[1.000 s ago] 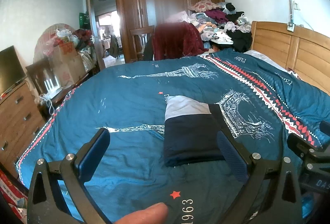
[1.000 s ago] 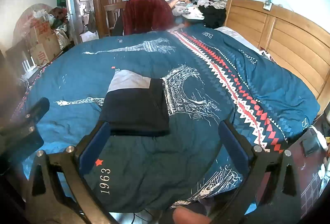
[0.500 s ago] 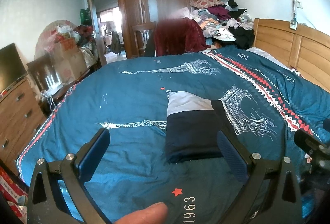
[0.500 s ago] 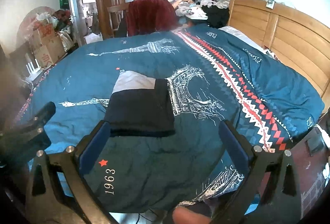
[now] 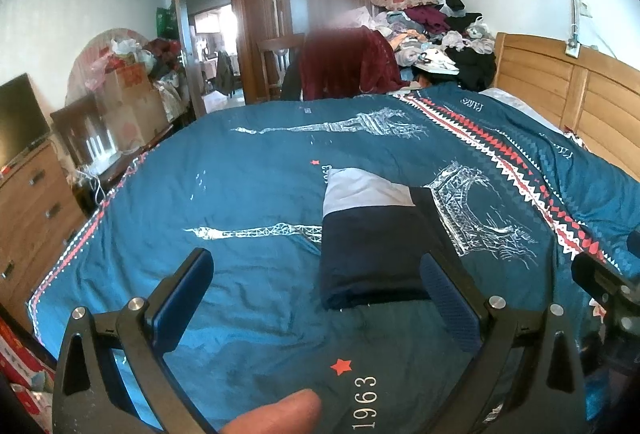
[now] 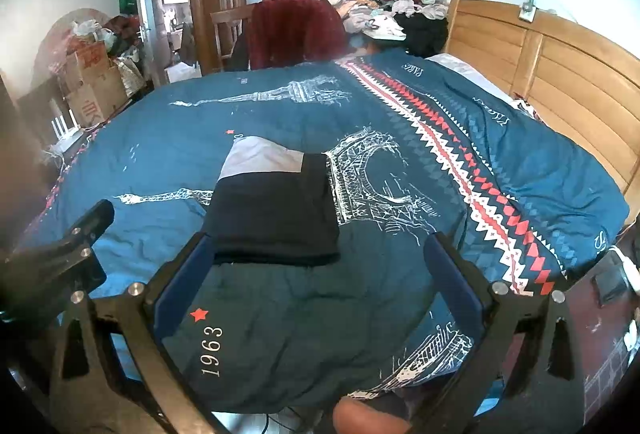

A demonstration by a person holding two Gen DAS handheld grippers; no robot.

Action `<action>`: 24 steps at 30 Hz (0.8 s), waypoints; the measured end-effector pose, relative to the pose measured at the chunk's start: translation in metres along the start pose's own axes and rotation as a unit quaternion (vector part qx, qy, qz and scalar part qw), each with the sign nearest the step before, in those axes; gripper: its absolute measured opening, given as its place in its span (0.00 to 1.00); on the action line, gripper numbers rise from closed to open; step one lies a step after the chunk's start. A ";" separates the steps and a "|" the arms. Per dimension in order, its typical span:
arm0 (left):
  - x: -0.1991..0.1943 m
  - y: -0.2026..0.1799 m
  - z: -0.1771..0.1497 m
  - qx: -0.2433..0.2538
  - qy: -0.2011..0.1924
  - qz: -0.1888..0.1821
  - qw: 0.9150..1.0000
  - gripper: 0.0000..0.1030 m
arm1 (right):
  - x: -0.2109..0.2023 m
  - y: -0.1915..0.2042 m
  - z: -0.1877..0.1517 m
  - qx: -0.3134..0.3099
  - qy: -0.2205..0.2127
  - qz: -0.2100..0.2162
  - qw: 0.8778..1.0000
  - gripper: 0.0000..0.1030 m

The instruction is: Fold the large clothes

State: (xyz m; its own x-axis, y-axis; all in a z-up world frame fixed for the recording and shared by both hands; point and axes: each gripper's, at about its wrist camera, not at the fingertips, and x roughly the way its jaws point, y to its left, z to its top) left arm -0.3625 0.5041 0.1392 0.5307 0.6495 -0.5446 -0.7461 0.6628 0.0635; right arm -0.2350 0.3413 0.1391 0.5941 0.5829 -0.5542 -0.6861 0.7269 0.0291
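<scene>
A folded garment (image 5: 372,250), dark navy with a pale grey far part, lies flat on the blue bed cover (image 5: 256,194); it also shows in the right wrist view (image 6: 276,214). My left gripper (image 5: 316,298) is open and empty, held above the cover near the bed's front edge, the garment's near edge just behind its right finger. My right gripper (image 6: 316,270) is open and empty, just in front of the garment's near edge. The left gripper (image 6: 60,258) shows at the left of the right wrist view.
A wooden headboard (image 6: 560,66) runs along the right. A pile of unfolded clothes (image 5: 436,30) sits at the bed's far end by a chair draped in dark red cloth (image 5: 344,66). Cardboard boxes (image 5: 128,102) and a dresser (image 5: 28,210) stand left.
Both grippers have drawn back and tilted slightly up from the garment; the view has lifted a little. The garment has not moved. Both stay open.
</scene>
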 end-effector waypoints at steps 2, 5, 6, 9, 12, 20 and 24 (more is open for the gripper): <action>0.001 0.001 -0.001 -0.001 0.001 -0.001 1.000 1.00 | 0.000 0.000 0.000 0.000 0.000 0.001 1.000 1.00; 0.003 0.000 -0.002 -0.002 0.005 -0.004 1.000 1.00 | 0.001 0.000 -0.001 0.002 0.000 0.003 1.000 1.00; 0.004 0.001 -0.002 -0.002 0.006 -0.005 1.000 1.00 | 0.001 0.000 -0.002 0.002 0.000 0.002 1.000 1.00; 0.005 0.001 -0.002 -0.002 0.008 -0.007 1.000 1.00 | 0.001 0.000 -0.002 0.002 0.000 0.005 1.000 1.00; 0.007 0.000 -0.003 -0.003 0.011 -0.008 1.000 1.00 | 0.002 0.000 -0.003 0.003 0.001 0.007 1.000 1.00; 0.008 -0.001 -0.003 0.000 0.008 -0.007 1.000 1.00 | 0.002 0.000 -0.004 0.004 0.002 0.008 1.000 1.00; 0.008 -0.002 -0.003 0.002 0.007 -0.006 1.000 1.00 | 0.004 0.000 -0.005 0.002 0.003 0.009 1.000 1.00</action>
State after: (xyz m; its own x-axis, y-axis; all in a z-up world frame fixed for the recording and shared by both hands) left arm -0.3581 0.5068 0.1324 0.5342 0.6365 -0.5563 -0.7377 0.6724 0.0611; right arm -0.2350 0.3421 0.1332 0.5793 0.5932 -0.5591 -0.6944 0.7183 0.0426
